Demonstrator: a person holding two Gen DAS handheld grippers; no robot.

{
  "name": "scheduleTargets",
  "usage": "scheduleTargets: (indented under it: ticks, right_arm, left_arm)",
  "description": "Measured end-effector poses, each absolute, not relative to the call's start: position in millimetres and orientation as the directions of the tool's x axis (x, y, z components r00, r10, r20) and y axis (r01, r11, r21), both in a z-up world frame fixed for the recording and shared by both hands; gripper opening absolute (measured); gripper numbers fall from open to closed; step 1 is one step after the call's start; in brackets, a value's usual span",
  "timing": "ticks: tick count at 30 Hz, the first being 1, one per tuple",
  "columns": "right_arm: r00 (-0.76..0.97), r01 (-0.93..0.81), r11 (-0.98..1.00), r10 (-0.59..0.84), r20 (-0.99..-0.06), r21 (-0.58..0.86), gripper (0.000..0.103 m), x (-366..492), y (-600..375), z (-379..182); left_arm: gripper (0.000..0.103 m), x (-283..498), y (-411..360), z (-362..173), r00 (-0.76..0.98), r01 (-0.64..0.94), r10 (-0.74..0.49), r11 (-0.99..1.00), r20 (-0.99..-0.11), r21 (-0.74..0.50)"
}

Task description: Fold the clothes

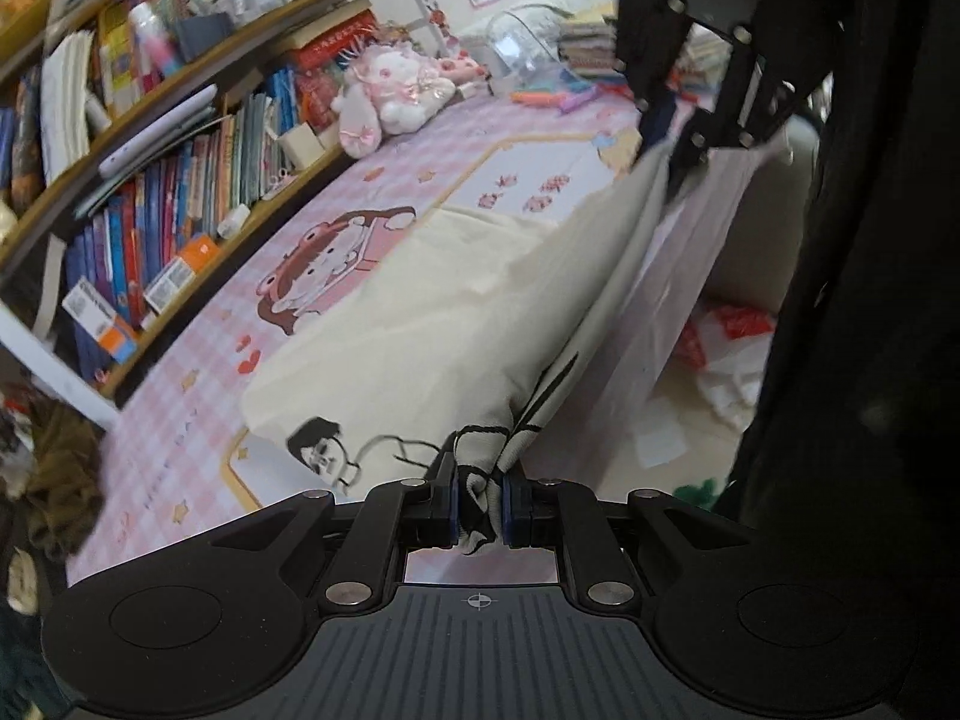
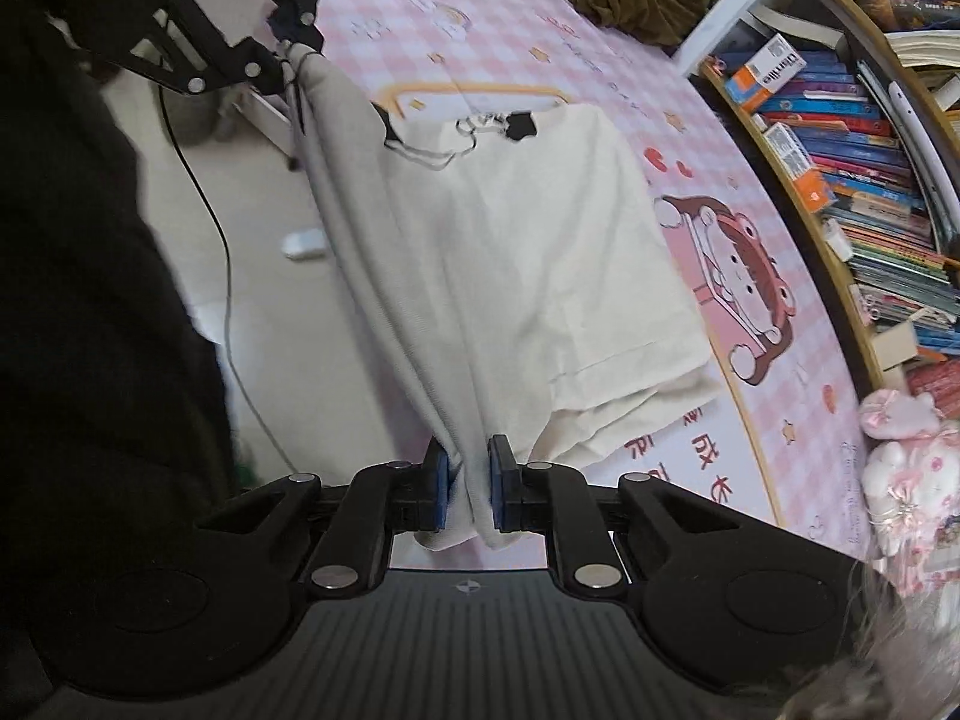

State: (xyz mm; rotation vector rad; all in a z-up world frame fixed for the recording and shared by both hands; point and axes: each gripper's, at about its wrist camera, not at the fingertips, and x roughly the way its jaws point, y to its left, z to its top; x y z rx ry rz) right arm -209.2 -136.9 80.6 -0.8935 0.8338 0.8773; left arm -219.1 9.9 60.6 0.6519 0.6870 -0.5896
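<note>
left tongs (image 1: 479, 507) clamped on cream shirt (image 2: 510, 252), right tongs (image 2: 468, 495) clamped on its other end, pink tablecloth (image 2: 600, 48)

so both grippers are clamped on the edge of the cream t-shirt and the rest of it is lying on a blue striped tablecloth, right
Not quite: the tablecloth is pink checked with cartoon prints, not blue striped, as the right wrist view shows. The rest holds: the left gripper and the right gripper are both clamped on the edge of the cream t-shirt, and the rest of it lies on the cloth.
</note>
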Motion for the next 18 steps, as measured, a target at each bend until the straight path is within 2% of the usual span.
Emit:
scheduleTargets:
  ticks: [7,11,18]
  right_arm:
    - [0.491,-0.839,0.431,0.335,-0.804,-0.333,0.011,-184.3,-141.1,132.7]
    - [0.529,-0.818,0.447,0.338,-0.778,-0.362,0.011,-152.3,-137.0,143.5]
    - [0.503,-0.822,0.464,0.325,-0.801,-0.328,0.011,-81.5,-132.9,130.7]
  left_arm:
    - [0.013,-178.2,15.8,95.3,0.683,0.634,-0.267,0.68,-0.68,0.369]
    - [0.014,-144.7,15.8,102.3,0.722,0.6,-0.239,0.685,-0.649,0.415]
    - [0.015,-75.1,10.5,85.3,0.691,0.609,-0.193,0.676,-0.697,0.416]
